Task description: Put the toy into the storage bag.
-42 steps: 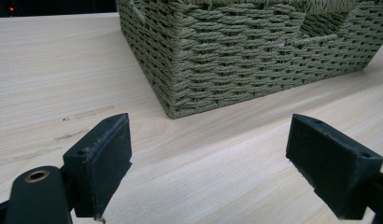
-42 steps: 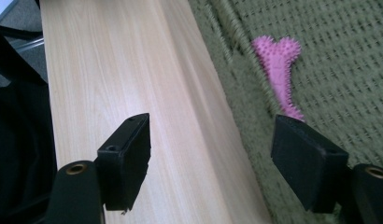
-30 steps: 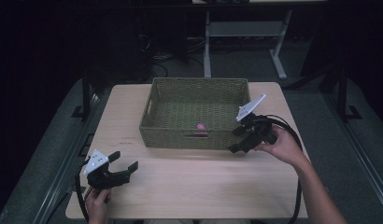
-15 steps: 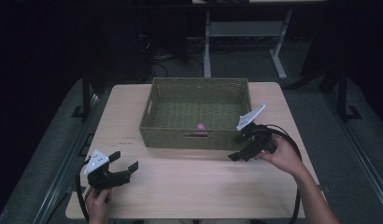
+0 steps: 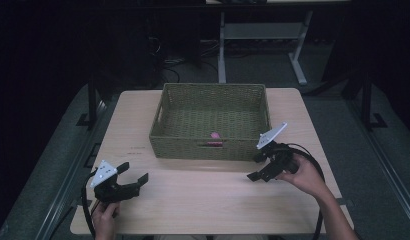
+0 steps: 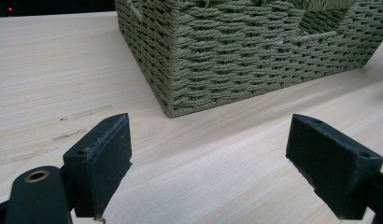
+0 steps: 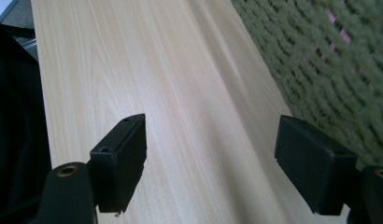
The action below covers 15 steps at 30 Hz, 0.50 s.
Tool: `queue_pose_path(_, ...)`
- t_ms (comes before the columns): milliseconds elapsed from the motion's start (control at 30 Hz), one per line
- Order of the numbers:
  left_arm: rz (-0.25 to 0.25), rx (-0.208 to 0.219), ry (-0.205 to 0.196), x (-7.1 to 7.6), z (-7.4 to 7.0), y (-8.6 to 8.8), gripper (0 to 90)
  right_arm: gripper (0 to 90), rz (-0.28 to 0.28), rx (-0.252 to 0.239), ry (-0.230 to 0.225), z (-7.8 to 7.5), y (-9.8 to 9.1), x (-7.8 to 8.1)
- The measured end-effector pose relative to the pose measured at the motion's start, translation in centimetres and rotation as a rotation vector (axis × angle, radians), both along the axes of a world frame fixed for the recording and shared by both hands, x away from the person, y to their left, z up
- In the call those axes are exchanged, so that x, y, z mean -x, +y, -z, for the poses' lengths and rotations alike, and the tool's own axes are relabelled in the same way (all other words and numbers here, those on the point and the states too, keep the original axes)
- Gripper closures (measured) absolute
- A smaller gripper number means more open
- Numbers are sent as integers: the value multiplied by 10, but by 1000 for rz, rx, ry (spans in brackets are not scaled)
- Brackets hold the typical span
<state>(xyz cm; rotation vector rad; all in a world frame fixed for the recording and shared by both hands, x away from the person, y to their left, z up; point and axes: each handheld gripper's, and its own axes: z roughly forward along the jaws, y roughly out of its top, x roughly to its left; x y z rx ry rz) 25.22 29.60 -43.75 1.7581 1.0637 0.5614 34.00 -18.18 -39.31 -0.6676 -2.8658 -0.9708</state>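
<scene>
A green woven basket [image 5: 165,134] stands at the middle back of the light wooden table [image 5: 203,195]. A small pink object [image 5: 215,136] lies inside it near the front wall, and its pink shows through the weave [image 7: 329,16] in the right gripper view. My left gripper [image 5: 133,176] hovers open at the table's front left, jaws wide apart, with the basket's corner [image 6: 168,100] ahead of it. My right gripper [image 5: 257,167] is open just outside the basket's front right corner, empty, with bare table between its jaws.
The table's front edge runs close behind both hands. A metal desk frame [image 5: 222,45] stands on the dark floor beyond the table. A black cable [image 5: 313,165] loops from the right gripper around the person's wrist.
My right gripper has drawn back from the basket's front right rim, down and toward the person, and now sits over the table. The left gripper has stayed put.
</scene>
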Motion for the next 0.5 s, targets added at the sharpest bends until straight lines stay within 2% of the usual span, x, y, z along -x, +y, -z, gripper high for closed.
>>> queue_pose_path(500,3,-3,-1,0,0,-1,138,247,27,-3,17,19,-15,15)
